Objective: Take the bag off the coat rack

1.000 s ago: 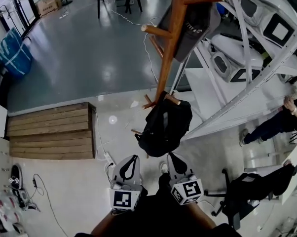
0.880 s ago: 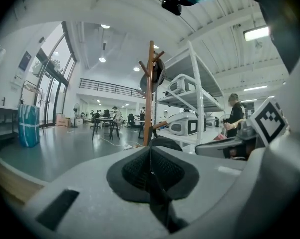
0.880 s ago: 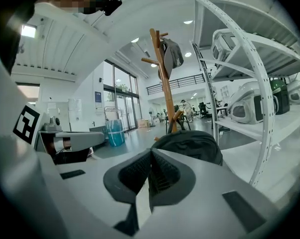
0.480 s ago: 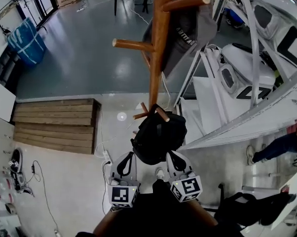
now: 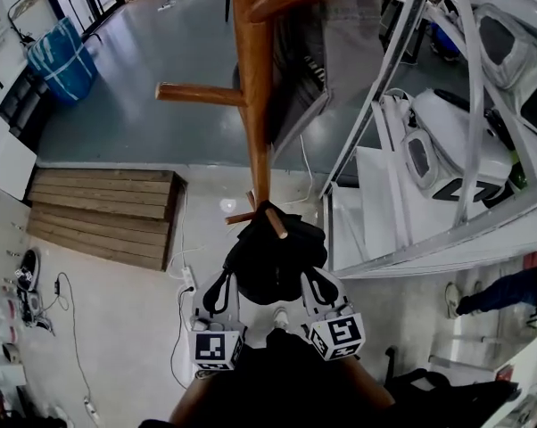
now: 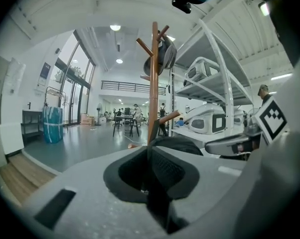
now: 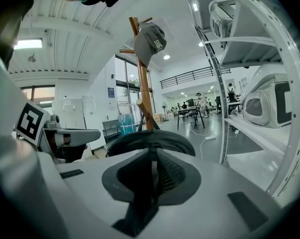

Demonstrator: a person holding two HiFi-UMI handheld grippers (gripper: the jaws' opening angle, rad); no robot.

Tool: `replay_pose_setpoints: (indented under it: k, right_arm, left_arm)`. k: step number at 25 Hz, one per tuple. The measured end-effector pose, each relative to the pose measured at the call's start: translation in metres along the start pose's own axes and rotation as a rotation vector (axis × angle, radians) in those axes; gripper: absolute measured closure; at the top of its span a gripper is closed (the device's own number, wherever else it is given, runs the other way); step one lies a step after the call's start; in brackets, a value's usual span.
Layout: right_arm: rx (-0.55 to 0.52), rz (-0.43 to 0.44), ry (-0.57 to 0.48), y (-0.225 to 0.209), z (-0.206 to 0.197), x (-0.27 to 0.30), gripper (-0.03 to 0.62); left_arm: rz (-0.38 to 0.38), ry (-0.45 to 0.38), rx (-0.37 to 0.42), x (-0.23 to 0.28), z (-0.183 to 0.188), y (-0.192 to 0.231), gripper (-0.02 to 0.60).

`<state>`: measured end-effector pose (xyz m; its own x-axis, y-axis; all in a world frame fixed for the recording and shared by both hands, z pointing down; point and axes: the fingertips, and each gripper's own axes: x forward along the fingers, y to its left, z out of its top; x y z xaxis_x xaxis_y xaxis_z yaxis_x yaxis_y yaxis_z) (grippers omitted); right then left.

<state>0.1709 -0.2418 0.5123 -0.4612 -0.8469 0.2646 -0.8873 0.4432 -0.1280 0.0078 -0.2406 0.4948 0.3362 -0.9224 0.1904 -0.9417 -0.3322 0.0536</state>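
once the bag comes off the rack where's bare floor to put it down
Bare: the grey floor between the blue sack, the wooden platform and the coat rack. Also the pale floor below the platform, bordered by loose cables. Crowded: right of the hanging bag, where the white shelf frame stands.

wooden platform point(image 5: 99, 217), blue sack point(image 5: 63, 61), white shelving point(image 5: 375, 212)
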Motion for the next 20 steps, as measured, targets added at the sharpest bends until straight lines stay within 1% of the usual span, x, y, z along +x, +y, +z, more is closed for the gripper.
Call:
replay_pose_setpoints:
  k: [3, 4, 6, 8, 12, 20]
  right_arm:
    - [-0.002, 0.001, 0.005, -0.014, 0.000, 0.007, 0.576]
    - [-0.001, 0.002, 0.006, -0.017, 0.000, 0.010, 0.561]
    - [0.001, 0.001, 0.009, -0.024, 0.000, 0.014, 0.503]
    - [-0.001, -0.003, 0.016, -0.031, -0.001, 0.018, 0.485]
    - [-0.012, -0.017, 0.025, -0.044, -0.002, 0.026, 0.445]
    - [-0.026, -0.047, 0.064, -0.064, -0.012, 0.041, 0.393]
  left_arm:
    - [0.006, 0.005, 0.021, 0.008, -0.002, 0.001, 0.555]
    - [0.008, 0.011, 0.027, 0.011, -0.003, 0.002, 0.546]
    - [0.012, 0.020, 0.034, 0.015, -0.005, 0.004, 0.508]
    - [0.011, 0.029, 0.042, 0.019, -0.009, 0.004, 0.470]
    - [0.018, 0.068, 0.047, 0.027, -0.020, 0.006, 0.434]
    - [0.023, 0.126, 0.042, 0.038, -0.036, 0.011, 0.408]
